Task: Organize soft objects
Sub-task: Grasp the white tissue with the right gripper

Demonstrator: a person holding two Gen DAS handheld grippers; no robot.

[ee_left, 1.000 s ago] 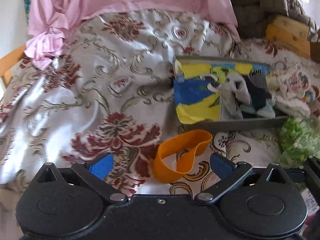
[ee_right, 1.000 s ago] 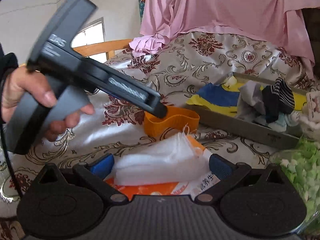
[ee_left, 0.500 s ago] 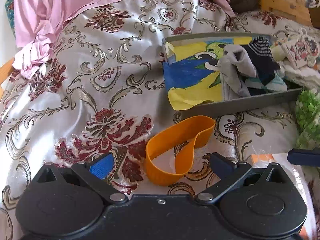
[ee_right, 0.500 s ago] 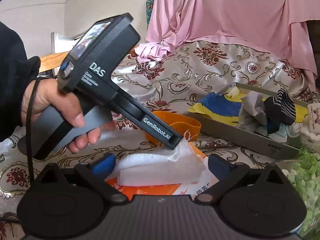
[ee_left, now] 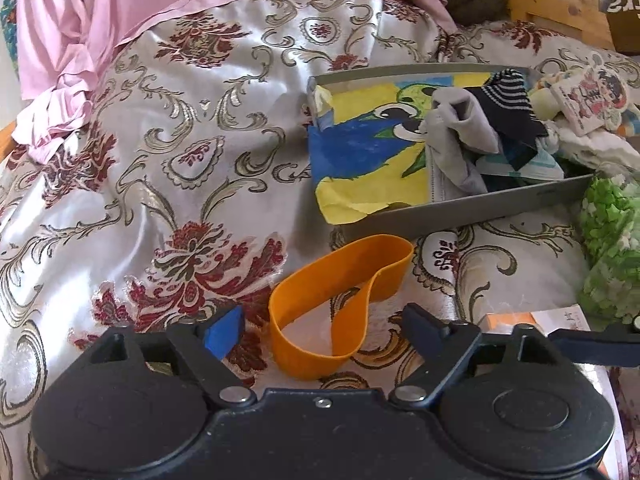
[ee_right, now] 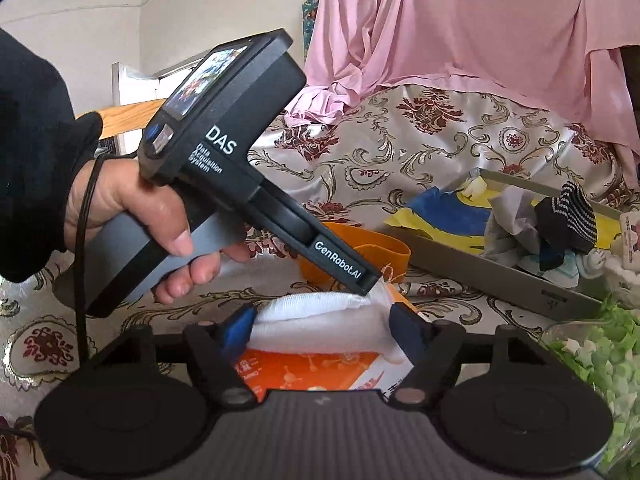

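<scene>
Both claws narrower than before — orange band (ee_left: 340,300) (untouched) between left claw (ee_left: 320,326).

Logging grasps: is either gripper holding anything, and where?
Right gripper, jaws just closing, pinches the white cloth by its ends. Left gripper, jaws also closing, straddles the orange band without touching.

So the tray (ee_left: 472,208) sits on the bedspread (ee_left: 160,152), socks (ee_left: 480,132) piled in its right half on top of a cloth (ee_left: 360,160) that lines it. Just in front of the tray lies a loop band (ee_left: 332,308), between the left gripper's (ee_left: 320,326) fingers. Right of the band, a packet (ee_right: 312,368) with a gauze wad (ee_right: 320,320) on it.
</scene>
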